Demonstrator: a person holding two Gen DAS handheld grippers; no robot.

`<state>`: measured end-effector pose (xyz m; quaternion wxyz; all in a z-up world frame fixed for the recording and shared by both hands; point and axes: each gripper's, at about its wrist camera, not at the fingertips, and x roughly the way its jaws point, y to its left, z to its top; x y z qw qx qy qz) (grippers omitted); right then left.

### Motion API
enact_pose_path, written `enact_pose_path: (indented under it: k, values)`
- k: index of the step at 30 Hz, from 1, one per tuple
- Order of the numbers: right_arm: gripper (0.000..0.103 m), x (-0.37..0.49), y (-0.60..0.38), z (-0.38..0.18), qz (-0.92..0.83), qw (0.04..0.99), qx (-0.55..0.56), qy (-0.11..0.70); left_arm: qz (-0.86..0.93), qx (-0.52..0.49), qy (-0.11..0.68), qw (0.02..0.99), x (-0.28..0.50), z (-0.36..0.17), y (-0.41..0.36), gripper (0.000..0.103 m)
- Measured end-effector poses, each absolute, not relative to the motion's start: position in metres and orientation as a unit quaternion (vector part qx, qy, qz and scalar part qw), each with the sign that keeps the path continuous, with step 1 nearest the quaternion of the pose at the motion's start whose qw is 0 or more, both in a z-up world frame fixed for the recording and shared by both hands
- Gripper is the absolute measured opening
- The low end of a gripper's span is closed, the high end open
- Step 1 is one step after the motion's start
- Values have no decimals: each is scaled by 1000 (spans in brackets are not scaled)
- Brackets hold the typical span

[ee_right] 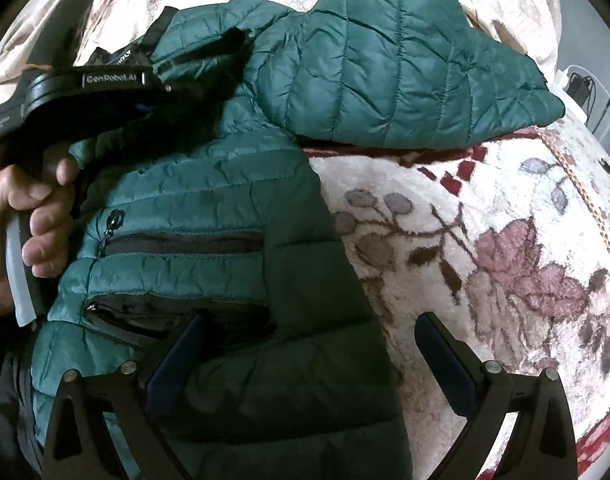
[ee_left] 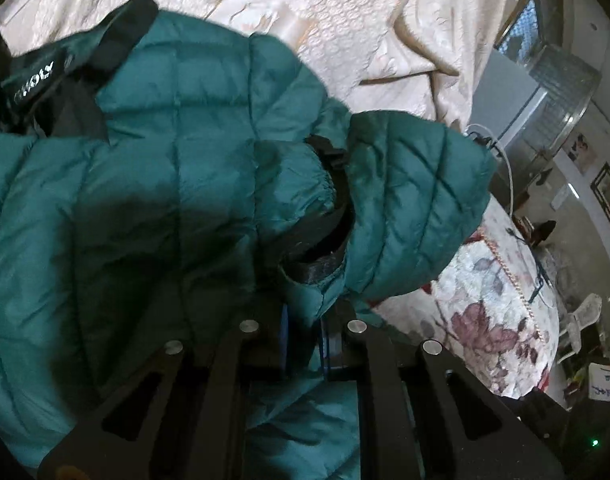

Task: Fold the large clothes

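Jacket (ee_right: 209,200), a teal quilted puffer, lies spread on the floral blanket (ee_right: 485,240) of the bed, one sleeve (ee_right: 405,76) flung out to the side and the pale sheet (ee_left: 345,20) beyond it. Left gripper (ee_left: 305,344) has its jaws drawn narrow on a pinch of teal fabric by the dark-lined cuff (ee_left: 329,232), while the right gripper (ee_right: 309,352) hovers with jaws wide over the near edge of the body panel. To fold well, I would carry the pinched cuff low and flat across the chest, keeping the slippery shell taut, and use the right to pin the panel so it cannot slide.
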<state>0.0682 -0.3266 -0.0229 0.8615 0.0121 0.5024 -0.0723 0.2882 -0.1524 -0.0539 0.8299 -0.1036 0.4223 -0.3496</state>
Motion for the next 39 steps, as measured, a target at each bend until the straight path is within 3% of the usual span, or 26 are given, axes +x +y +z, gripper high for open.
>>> enact_pose_path:
  k: [1, 4, 5, 10, 16, 22, 26, 29, 31, 35, 39]
  values:
    - [103, 69, -326, -23, -73, 861, 12, 503, -349, -104, 426, 828, 289, -55, -151, 17]
    - [103, 72, -327, -25, -77, 862, 13, 501, -361, -109, 426, 823, 282, -50, -148, 57]
    - [103, 72, -327, -24, -80, 863, 16, 498, -362, -107, 418, 826, 278, -45, -145, 61]
    - [103, 70, -325, -6, -95, 887, 44, 449, -356, -127, 401, 834, 257, -21, -103, 62]
    - [103, 96, -286, 31, -42, 940, 35, 337, -197, -127, 362, 902, 252, 6, 31, 62]
    - [103, 184, -236, 24, 53, 934, 65, 346, -49, -150, 368, 916, 274, -6, 121, 59]
    - [102, 234, -234, -26, 112, 897, 98, 416, -42, -142, 401, 904, 290, -35, 118, 58]
    - [86, 252, -271, -60, 41, 872, 122, 473, -36, -118, 427, 896, 299, -54, 107, 58]
    - [81, 256, -285, -61, 34, 870, 141, 471, -42, -120, 436, 891, 302, -61, 103, 58]
    - [81, 253, -269, -55, 17, 876, 96, 472, -29, -114, 427, 897, 298, -54, 100, 58]
    - [84, 242, -256, -13, 51, 907, 117, 400, -19, -135, 368, 920, 289, -30, 107, 58]
